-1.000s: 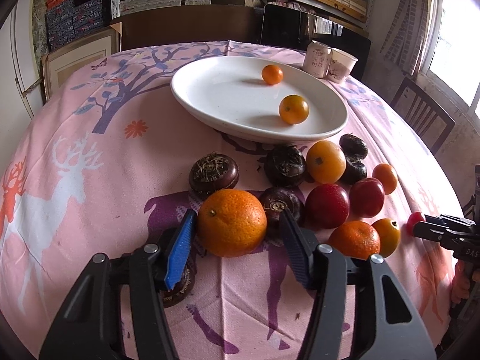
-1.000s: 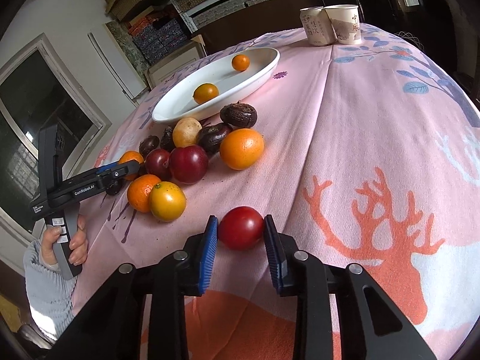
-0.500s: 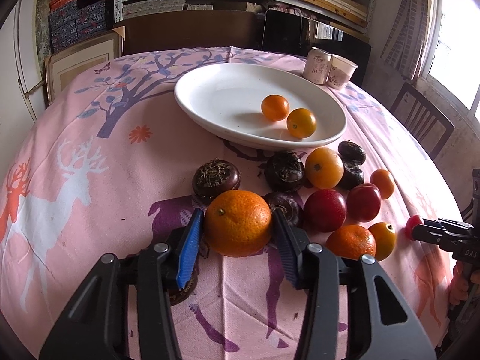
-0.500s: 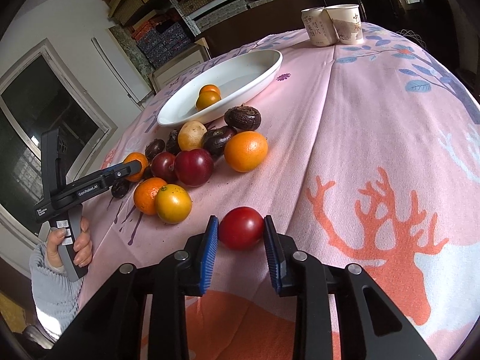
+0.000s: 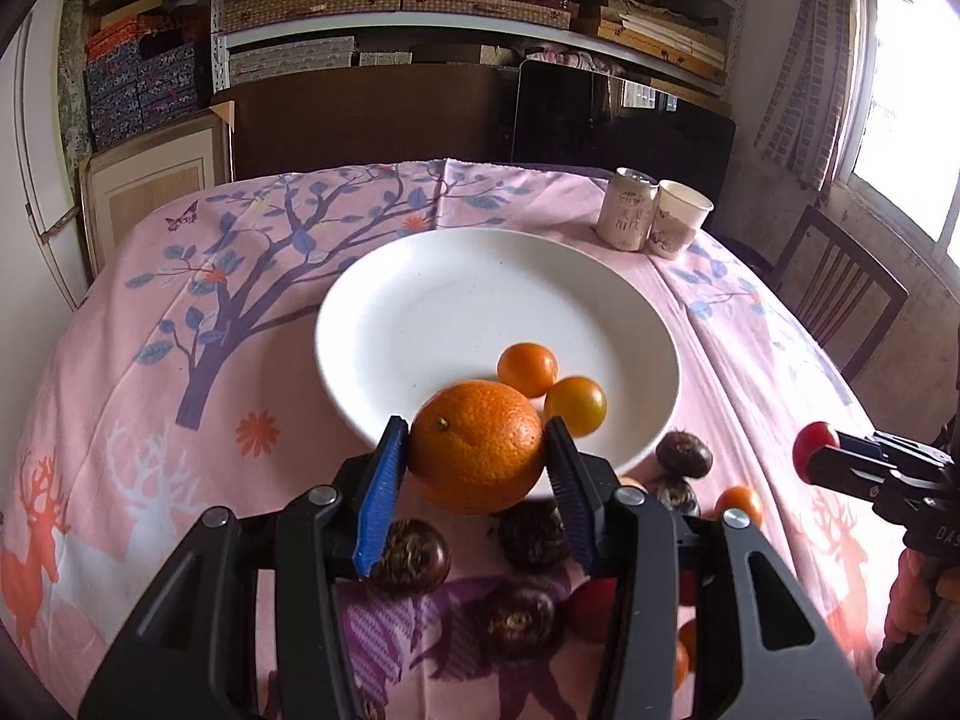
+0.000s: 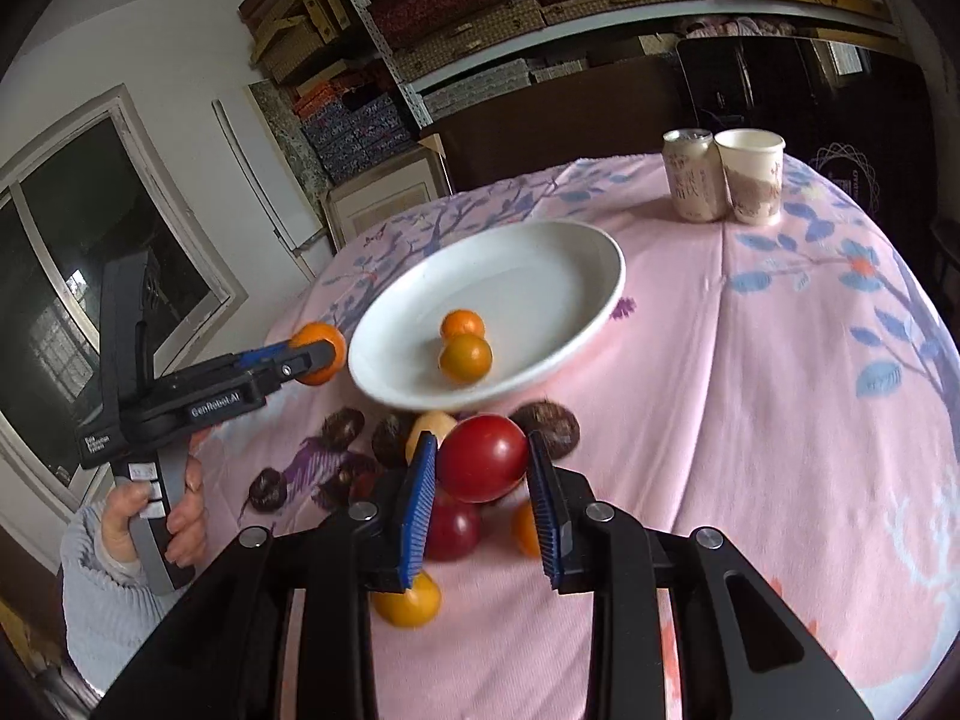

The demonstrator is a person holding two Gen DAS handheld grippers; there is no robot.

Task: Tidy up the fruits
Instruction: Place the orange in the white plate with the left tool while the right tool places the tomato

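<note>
Two small orange fruits [image 5: 549,387] sit near the white plate's [image 5: 420,312] near rim. Left gripper [image 5: 477,465] clamps a large orange [image 5: 477,447] above that rim; right gripper [image 6: 480,468] clamps a red fruit [image 6: 483,456], raised off the tablecloth [image 6: 750,390].

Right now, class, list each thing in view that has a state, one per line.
Left gripper: shut on the large orange, lifted.
Right gripper: shut on the red tomato, lifted.
White plate: holds two small oranges.
Paper cup: upright.
Can: upright.
</note>
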